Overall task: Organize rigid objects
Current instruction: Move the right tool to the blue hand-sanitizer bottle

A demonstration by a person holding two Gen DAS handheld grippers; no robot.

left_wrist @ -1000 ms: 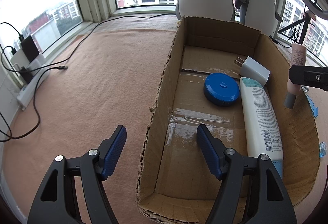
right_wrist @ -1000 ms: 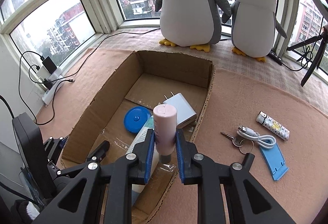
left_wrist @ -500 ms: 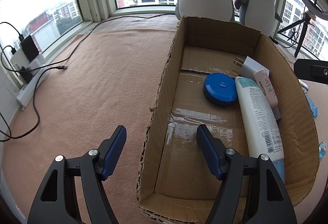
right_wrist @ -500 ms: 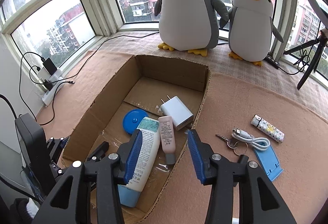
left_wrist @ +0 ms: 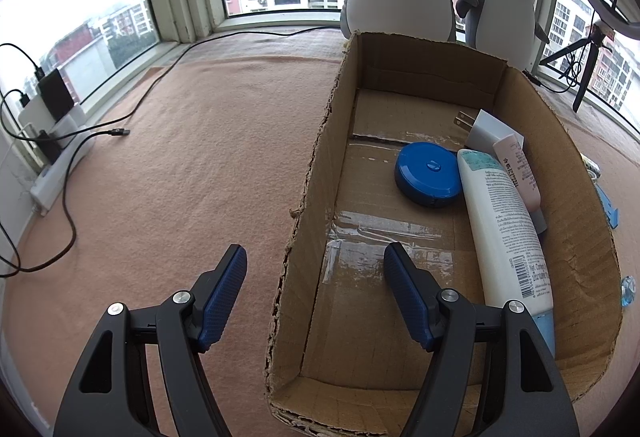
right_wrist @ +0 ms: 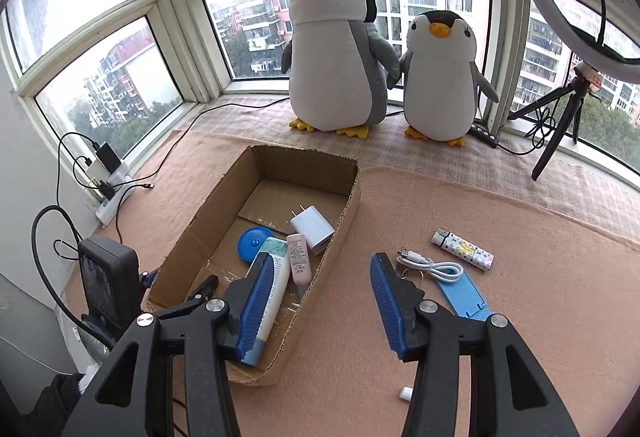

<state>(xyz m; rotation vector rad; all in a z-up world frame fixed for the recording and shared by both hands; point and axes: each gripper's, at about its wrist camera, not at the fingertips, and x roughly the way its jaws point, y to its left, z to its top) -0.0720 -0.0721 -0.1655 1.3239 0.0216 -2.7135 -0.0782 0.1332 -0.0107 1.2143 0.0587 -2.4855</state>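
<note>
cardboard box (right_wrist: 338,221) sits on the tan carpeted window ledge (right_wrist: 520,237), holding a blue round case (left_wrist: 428,173), a white charger plug (right_wrist: 312,229), a long white tube (left_wrist: 504,225) and a smaller pink tube (right_wrist: 299,259) lying between the white tube and the box's right wall, its top end resting on the plug. left tongs (left_wrist: 314,293) are spread open and empty, straddling the box's left wall. right tongs (right_wrist: 320,301) are also open and empty, held above the box's right wall. outside the box, to its right, lie a white cable (right_wrist: 434,267), a patterned lighter (right_wrist: 464,249) and a blue stand (right_wrist: 464,297). two plush penguins (right_wrist: 336,53) stand by the window.
</note>
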